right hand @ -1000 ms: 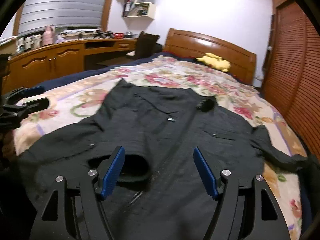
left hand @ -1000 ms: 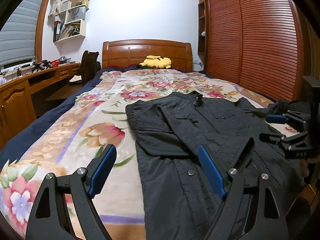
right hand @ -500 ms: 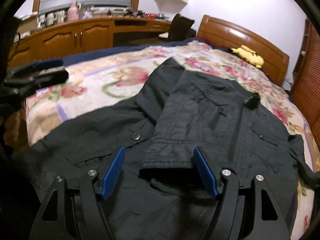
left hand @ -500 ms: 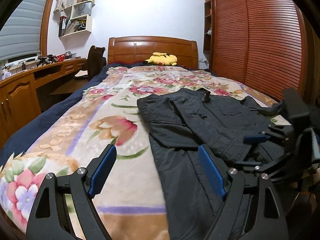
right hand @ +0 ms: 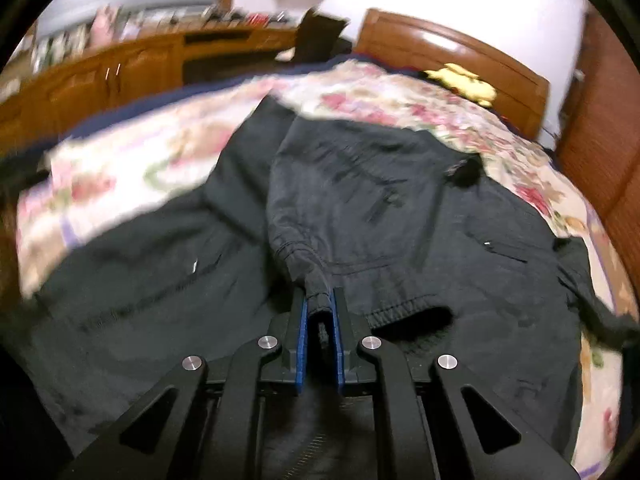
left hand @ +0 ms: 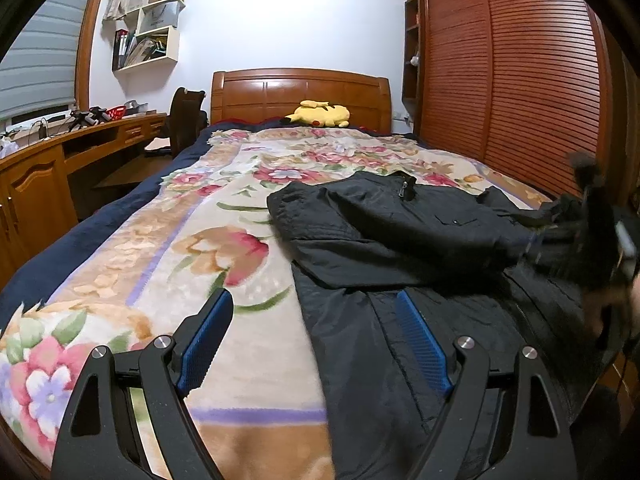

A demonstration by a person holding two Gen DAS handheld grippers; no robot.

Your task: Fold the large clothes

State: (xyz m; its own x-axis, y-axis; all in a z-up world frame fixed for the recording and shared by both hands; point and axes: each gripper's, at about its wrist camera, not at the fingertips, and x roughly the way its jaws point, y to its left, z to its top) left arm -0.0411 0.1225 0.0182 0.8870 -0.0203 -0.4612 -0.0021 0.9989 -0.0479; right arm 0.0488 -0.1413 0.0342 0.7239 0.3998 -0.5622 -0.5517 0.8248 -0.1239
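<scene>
A black jacket (left hand: 400,240) lies front up on the floral bedspread (left hand: 208,248), one sleeve folded across its chest. My left gripper (left hand: 316,336) is open and empty, hovering over the jacket's left edge near the hem. My right gripper (right hand: 320,312) is shut on the cuff of the folded sleeve (right hand: 316,284), over the jacket (right hand: 400,208) near its middle. The right gripper shows blurred at the right edge of the left wrist view (left hand: 592,248).
A yellow plush toy (left hand: 320,114) lies by the wooden headboard (left hand: 300,92). A wooden desk (left hand: 60,160) with a chair runs along the left of the bed. A slatted wardrobe (left hand: 520,80) stands on the right. The bed's foot edge is just below both grippers.
My right gripper has closed on the sleeve cuff, which it straddled open before. The left gripper has drifted left, away from the jacket's middle, and stays open.
</scene>
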